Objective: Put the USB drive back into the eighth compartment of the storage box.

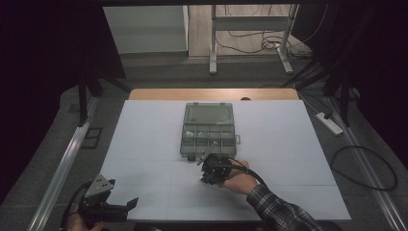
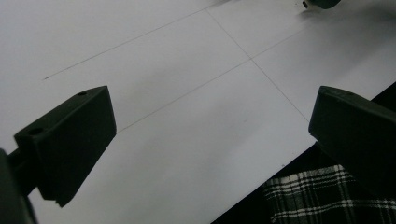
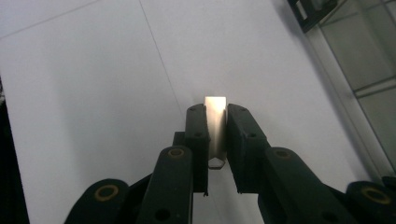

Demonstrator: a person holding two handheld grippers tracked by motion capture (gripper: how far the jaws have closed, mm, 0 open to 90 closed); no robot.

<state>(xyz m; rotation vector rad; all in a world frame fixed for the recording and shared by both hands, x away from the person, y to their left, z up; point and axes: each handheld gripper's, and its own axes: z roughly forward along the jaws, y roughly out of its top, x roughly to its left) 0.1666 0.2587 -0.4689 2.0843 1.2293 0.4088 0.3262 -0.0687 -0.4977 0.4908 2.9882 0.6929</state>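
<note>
The right hand-held gripper (image 1: 206, 163) is positioned over the white surface (image 1: 144, 139), just in front of the near edge of a grey compartment box (image 1: 209, 130). Its jaws are clenched on a flat metal strip (image 3: 215, 126), which stands upright between the two black pads and protrudes slightly above them. In the high view the strip (image 1: 208, 153) points up and away from the hand, toward the near edge of the box. The right hand (image 1: 236, 182) holds the tool body, and a plaid sleeve (image 1: 279, 209) extends to the lower edge of the view.

The compartment box lies at the centre of the surface with its lid open and folded back away from the person. The near half is divided into small compartments; their contents cannot be determined.

The left hand-held gripper (image 1: 126, 204) rests at the near left corner of the surface. Its jaws are released, set wide apart, with nothing between them.
</note>
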